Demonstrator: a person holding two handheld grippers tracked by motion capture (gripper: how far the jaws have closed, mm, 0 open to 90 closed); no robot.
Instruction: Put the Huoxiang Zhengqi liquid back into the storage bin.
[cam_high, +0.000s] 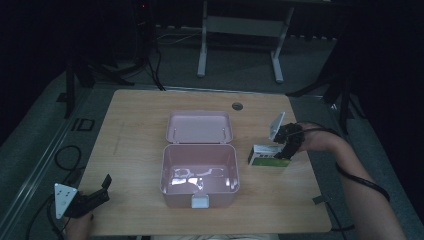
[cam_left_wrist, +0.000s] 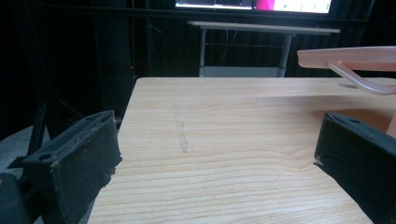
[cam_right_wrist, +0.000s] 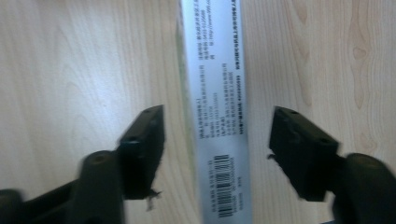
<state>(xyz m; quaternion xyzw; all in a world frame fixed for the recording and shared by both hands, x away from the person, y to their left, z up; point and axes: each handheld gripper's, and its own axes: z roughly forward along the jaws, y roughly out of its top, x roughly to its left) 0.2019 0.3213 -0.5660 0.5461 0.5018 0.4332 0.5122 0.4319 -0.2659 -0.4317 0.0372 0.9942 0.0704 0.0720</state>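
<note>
Small carton (cam_high: 267, 157), judged light, thin-walled and crushable, is seen from above beneath the right tool (cam_high: 286, 150); in the right gripper view it is straddled untouched by half-closed jaws, best gripped across its narrow printed face (cam_right_wrist: 219, 116).

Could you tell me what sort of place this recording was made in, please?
Probably a lab or recording workspace: a wooden table in a dark room, cables trailing on the floor, and lit monitors above a desk frame behind.
</note>
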